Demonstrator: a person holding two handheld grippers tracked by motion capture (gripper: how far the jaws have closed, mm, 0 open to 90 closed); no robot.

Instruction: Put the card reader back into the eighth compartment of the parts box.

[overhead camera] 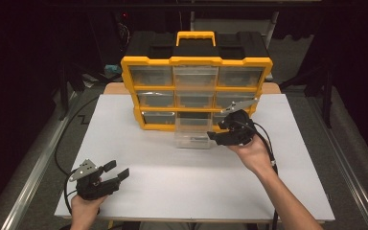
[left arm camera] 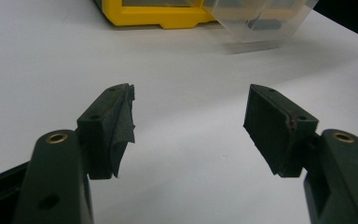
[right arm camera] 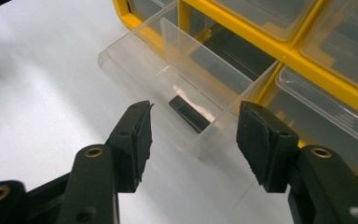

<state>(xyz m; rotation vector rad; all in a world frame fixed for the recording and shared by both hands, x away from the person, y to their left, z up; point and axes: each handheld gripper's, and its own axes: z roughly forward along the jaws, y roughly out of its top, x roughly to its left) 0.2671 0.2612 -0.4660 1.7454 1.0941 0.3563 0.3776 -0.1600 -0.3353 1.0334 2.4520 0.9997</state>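
My left claw (overhead camera: pixel 116 173) idles wide on the counter (overhead camera: pixel 187 187); my right claw (overhead camera: pixel 218 134), also wide, nears the pulled-out drawer (overhead camera: pixel 192 136). Next, probably grip its corner.

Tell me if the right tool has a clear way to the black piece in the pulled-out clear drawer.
Probably yes. The right tool is open just outside the clear drawer, whose top is uncovered. The black piece lies on its floor, but the drawer's near wall stands between, so it would likely have to come in from above.
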